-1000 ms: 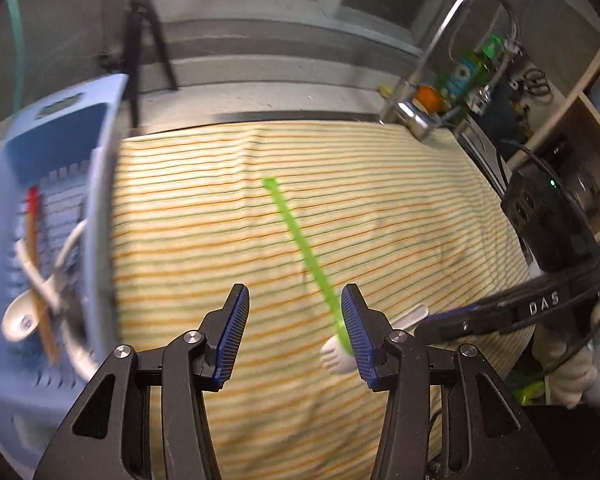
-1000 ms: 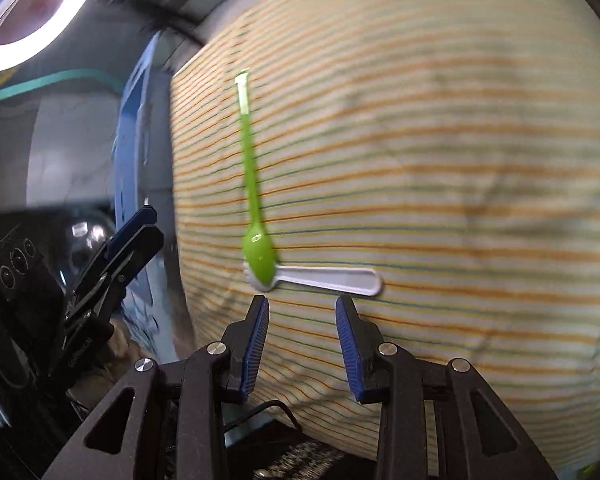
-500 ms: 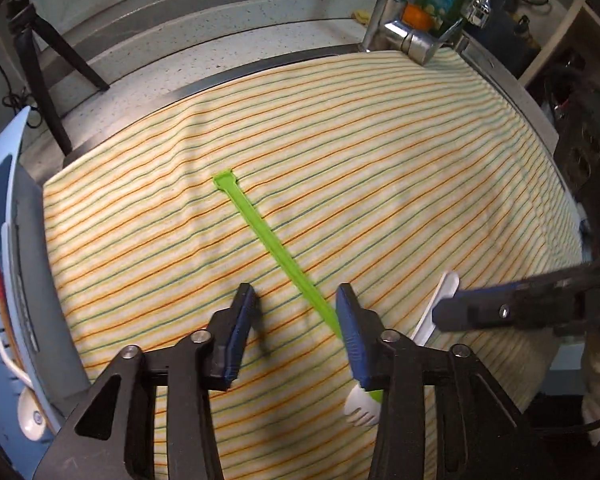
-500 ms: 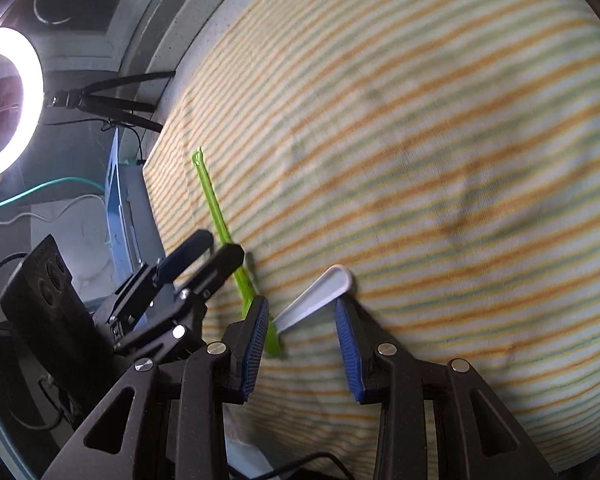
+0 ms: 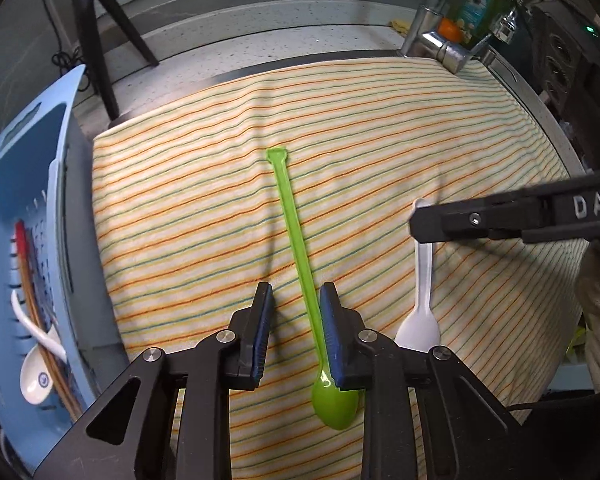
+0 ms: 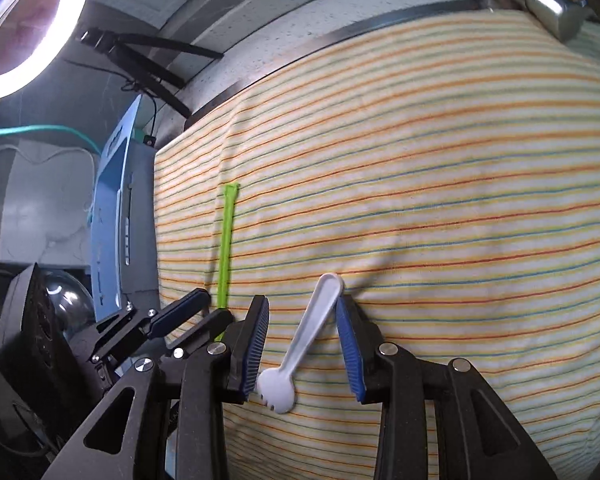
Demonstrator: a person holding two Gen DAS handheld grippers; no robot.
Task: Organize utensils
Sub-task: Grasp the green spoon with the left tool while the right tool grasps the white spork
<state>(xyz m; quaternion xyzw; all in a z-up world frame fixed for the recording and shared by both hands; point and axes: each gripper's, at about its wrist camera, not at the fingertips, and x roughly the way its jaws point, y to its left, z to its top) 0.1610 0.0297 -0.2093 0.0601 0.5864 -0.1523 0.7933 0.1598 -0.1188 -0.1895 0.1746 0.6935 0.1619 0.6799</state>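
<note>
A long green spoon (image 5: 296,236) lies on the striped cloth (image 5: 204,200), bowl toward me. My left gripper (image 5: 296,300) is open and straddles its handle, right pad close against it. A white spork (image 6: 308,336) lies beside it on the cloth (image 6: 440,184). My right gripper (image 6: 302,308) is open around the spork's handle, with the right fingertip (image 6: 346,312) touching it. The right gripper's finger (image 5: 480,220) shows from the side over the spork (image 5: 422,292) in the left wrist view. The green spoon (image 6: 226,240) and left gripper's fingers (image 6: 180,314) show in the right wrist view.
A blue basket (image 5: 40,184) at the left holds a white spoon (image 5: 40,364), chopsticks and other utensils. A faucet (image 5: 440,16) and bottles stand at the back right. A tripod (image 5: 96,28) stands at the back left, a ring light (image 6: 24,24) above it.
Both grippers have come down over the utensils. The green spoon now lies between the left fingers and the spork between the right fingers. The two utensils lie farther apart than before.
</note>
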